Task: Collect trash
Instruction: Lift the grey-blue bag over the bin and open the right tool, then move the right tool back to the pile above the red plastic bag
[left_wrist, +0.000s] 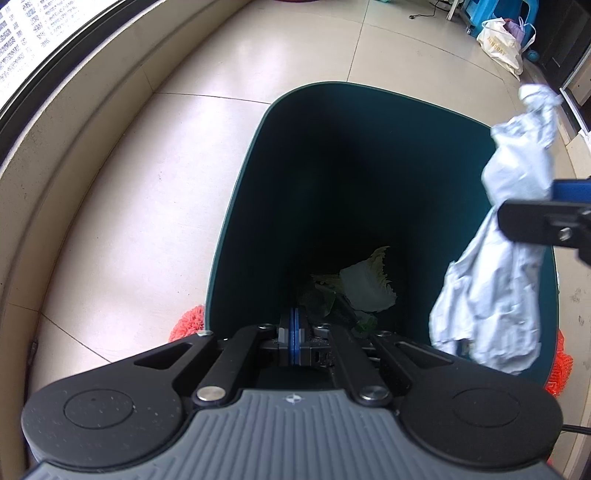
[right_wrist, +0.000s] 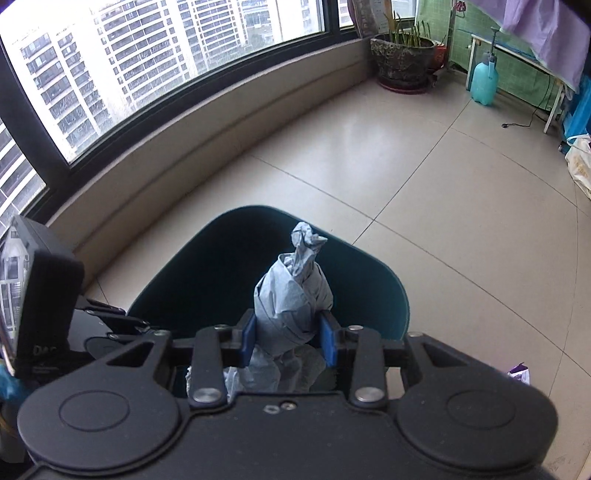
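Clamping a crumpled grey tissue wad (right_wrist: 291, 295) between its blue pads, the right gripper (right_wrist: 290, 338) holds it above the dark teal bin (left_wrist: 236, 206); left gripper (left_wrist: 294, 338) sits closed and empty at the bin's near rim, cabbage leaves (left_wrist: 367, 284) lying inside

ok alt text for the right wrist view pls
The right gripper clamps a crumpled wad of grey-white paper above the open dark teal bin. Beyond lie a pale tiled floor, a curved window and a potted plant.
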